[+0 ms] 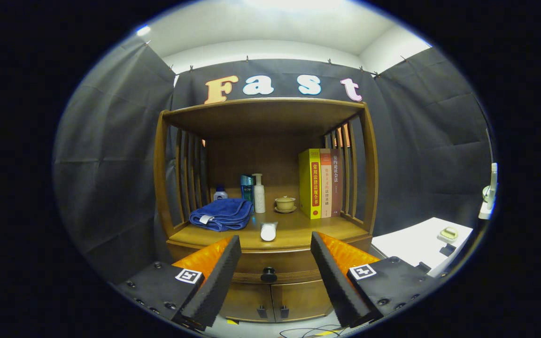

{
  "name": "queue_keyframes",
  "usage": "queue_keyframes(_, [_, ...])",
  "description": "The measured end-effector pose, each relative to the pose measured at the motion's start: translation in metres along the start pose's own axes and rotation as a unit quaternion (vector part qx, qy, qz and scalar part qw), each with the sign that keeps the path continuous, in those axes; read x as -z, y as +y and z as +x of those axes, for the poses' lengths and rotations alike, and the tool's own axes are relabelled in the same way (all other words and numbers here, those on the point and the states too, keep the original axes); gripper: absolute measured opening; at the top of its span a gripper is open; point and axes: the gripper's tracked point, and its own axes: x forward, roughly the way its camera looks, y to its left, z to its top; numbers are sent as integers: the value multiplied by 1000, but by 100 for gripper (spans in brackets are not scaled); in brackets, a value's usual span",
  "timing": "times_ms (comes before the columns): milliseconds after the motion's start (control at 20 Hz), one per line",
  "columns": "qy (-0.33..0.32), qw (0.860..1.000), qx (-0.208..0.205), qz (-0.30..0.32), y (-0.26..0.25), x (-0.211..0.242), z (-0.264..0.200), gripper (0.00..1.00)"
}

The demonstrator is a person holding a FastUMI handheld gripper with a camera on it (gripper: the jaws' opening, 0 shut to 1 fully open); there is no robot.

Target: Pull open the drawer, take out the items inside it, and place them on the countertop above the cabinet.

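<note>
Tool (275,277) gapes wide, empty, before the closed drawer (270,264); its small round knob (268,274), rigid, likely slippery, offers the only grip.

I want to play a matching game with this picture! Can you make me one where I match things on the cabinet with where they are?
Things:
1. blue towel
2. books
3. white tube
4. drawer knob

Places:
A. standing against the cabinet's right slats
B. between the open gripper fingers, below the countertop
C. folded by the left slats
D. lying at the countertop's front edge

Pairs: 1-C, 2-A, 3-D, 4-B
</note>
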Motion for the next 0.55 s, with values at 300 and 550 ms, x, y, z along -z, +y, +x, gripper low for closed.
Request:
queue_keyframes(300, [-4,1000,-5,0,4,0,3,98])
queue_keyframes(550, [-1,1000,-6,-3,5,6,6,98])
